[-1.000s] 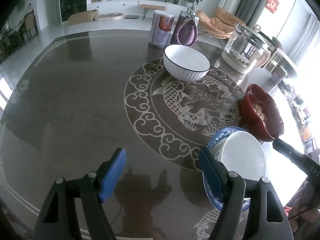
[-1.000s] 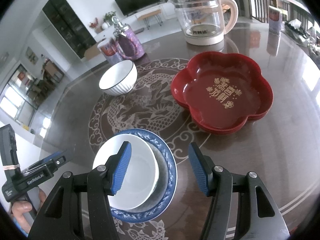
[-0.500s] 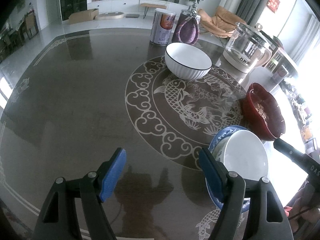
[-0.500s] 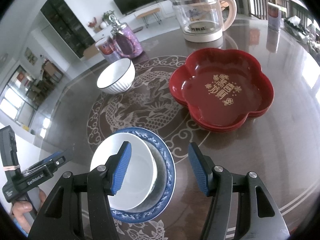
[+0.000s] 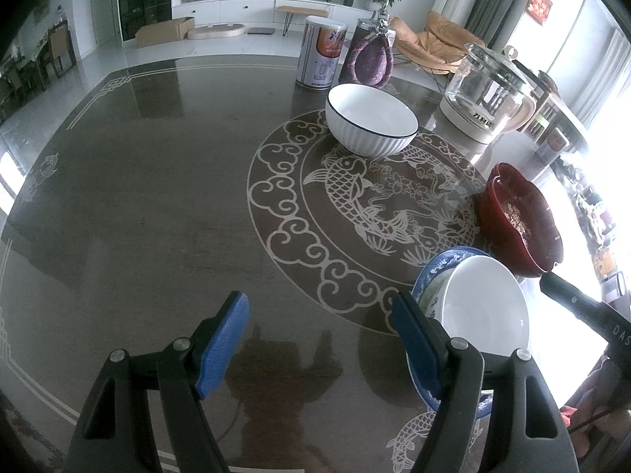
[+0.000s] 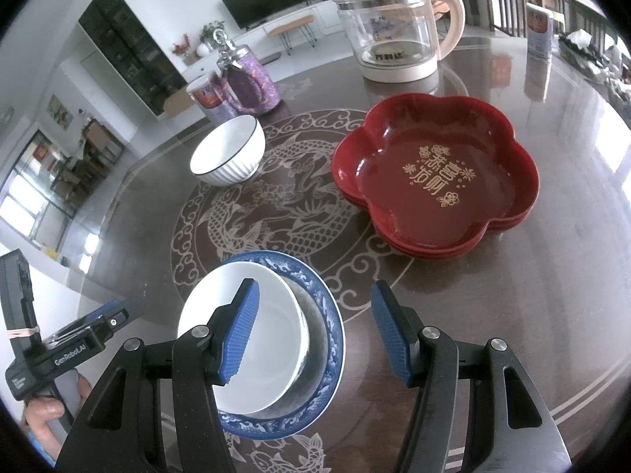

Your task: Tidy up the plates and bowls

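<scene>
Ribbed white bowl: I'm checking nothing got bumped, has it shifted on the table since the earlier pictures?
No. The ribbed white bowl sits at the same edge of the table's carp medallion.

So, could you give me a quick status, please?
Both grippers open, empty. White bowl sits in blue plate. Nothing in the way.

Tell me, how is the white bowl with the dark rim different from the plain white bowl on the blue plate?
The ribbed bowl has a thin dark rim and grooved sides; the plain white bowl shows neither. The ribbed bowl stands straight on the table, far from the grippers; the plain bowl sits on the blue patterned plate, close under them. The plain bowl looks tilted; the ribbed bowl sits level. Both are white, round and empty.
</scene>
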A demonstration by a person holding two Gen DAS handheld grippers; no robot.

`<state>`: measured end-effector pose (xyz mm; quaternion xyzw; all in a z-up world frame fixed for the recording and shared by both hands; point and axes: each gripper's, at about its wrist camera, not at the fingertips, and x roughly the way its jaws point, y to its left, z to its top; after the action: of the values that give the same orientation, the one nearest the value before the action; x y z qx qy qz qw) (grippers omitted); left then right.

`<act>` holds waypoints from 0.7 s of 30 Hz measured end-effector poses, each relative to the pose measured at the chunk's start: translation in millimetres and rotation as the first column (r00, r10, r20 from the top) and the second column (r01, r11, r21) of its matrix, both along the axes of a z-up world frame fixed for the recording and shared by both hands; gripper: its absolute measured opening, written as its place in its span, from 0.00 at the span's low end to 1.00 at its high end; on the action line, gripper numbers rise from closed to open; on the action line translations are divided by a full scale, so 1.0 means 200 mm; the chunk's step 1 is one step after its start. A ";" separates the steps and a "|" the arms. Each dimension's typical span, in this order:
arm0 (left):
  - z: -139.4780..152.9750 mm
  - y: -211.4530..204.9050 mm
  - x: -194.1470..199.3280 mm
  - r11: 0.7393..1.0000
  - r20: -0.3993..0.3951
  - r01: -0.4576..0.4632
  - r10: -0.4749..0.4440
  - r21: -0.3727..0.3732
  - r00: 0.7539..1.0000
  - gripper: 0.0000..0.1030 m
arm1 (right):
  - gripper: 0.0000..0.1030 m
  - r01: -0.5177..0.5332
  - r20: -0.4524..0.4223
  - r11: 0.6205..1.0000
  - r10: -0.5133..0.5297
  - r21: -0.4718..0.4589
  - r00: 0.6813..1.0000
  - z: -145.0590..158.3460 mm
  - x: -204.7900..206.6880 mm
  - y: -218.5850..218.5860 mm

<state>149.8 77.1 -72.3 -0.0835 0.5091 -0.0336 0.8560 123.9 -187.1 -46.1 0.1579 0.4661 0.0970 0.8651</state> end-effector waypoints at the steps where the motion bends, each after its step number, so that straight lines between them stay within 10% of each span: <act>1: 0.00 0.00 0.00 1.000 0.000 0.001 -0.001 0.000 1.000 0.73 | 0.61 0.000 0.000 1.000 0.000 0.000 1.000 0.00 0.00 0.00; 21: -0.02 0.01 0.00 1.000 -0.007 -0.002 0.002 0.002 1.000 0.73 | 0.61 0.003 -0.016 1.000 -0.003 0.004 1.000 -0.03 0.01 0.01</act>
<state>150.3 79.6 -76.5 -0.0833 0.5120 -0.0321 0.8543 125.9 -184.7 -51.6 0.1613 0.4724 0.0953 0.8612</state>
